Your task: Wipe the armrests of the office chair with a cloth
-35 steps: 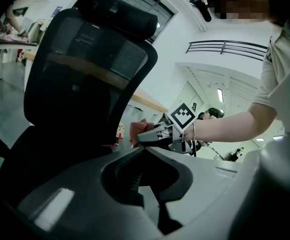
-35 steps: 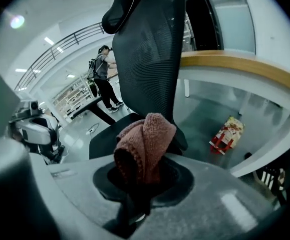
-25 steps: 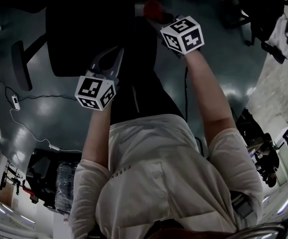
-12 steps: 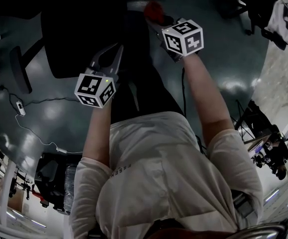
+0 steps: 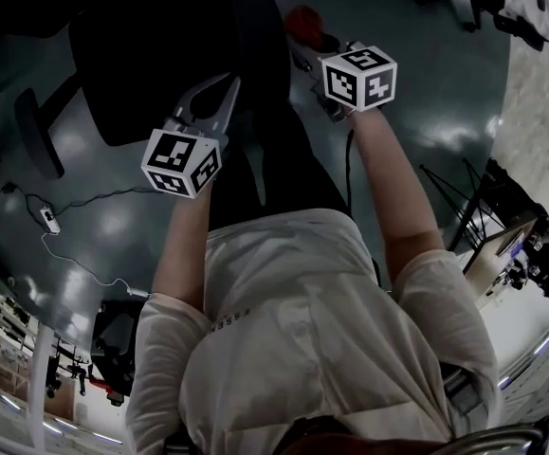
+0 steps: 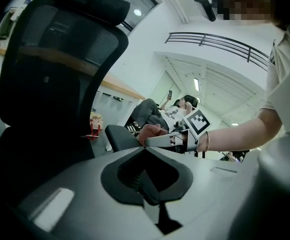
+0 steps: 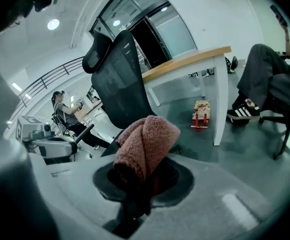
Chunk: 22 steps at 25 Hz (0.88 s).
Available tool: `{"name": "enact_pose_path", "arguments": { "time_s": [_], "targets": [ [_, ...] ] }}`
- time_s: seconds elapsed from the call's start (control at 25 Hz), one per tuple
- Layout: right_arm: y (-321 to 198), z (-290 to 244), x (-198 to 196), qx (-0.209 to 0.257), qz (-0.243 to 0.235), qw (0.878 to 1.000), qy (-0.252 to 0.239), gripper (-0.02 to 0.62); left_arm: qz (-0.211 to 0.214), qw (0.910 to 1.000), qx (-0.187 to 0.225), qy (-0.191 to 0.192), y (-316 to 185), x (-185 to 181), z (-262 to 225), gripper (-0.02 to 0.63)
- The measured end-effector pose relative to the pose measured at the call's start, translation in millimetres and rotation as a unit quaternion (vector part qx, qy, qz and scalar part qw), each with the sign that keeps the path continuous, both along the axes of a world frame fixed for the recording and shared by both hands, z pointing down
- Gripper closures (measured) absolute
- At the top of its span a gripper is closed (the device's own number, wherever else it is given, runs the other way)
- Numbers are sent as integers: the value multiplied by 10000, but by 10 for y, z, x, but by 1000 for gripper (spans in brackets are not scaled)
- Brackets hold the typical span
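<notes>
Right gripper view: our right gripper (image 7: pixel 136 183) squeezes the pink cloth (image 7: pixel 147 139) near the chair (image 7: pixel 119 79); our left gripper (image 6: pixel 147 156) is closed, empty.

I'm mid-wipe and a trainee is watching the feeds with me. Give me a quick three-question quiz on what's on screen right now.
1. True or false: the left gripper is holding something.
2. Multiple choice: the cloth is A) bunched up between the jaws of the right gripper, B) spread flat on the seat, C) lying on the floor.
3. Fill the blank: in the right gripper view, the office chair stands in front of a white ____ with a wooden top.

Key
1. False: its jaws are together with nothing between them.
2. A.
3. table.
</notes>
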State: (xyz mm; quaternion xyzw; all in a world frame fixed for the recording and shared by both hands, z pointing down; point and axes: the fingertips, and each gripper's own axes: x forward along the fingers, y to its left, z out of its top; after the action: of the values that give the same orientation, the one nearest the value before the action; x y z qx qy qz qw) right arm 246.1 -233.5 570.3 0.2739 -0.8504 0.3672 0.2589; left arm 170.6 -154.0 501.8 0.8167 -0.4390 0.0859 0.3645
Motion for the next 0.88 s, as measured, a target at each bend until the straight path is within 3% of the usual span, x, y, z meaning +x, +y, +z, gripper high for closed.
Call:
{"name": "enact_pose_path", "arguments": {
  "time_s": [0.32, 0.68, 0.88],
  "targets": [
    [449, 14, 212, 154, 583, 9973, 427, 548, 355, 9993, 55, -41, 395, -144, -31, 589],
    [1183, 98, 378, 114, 720, 9947, 729, 548, 652, 9978, 96, 51, 758, -239, -12, 589],
    [1297, 132, 391, 165, 1172, 9878, 1010, 548, 764, 9969, 152, 103, 853, -310, -49, 589]
  ]
}}
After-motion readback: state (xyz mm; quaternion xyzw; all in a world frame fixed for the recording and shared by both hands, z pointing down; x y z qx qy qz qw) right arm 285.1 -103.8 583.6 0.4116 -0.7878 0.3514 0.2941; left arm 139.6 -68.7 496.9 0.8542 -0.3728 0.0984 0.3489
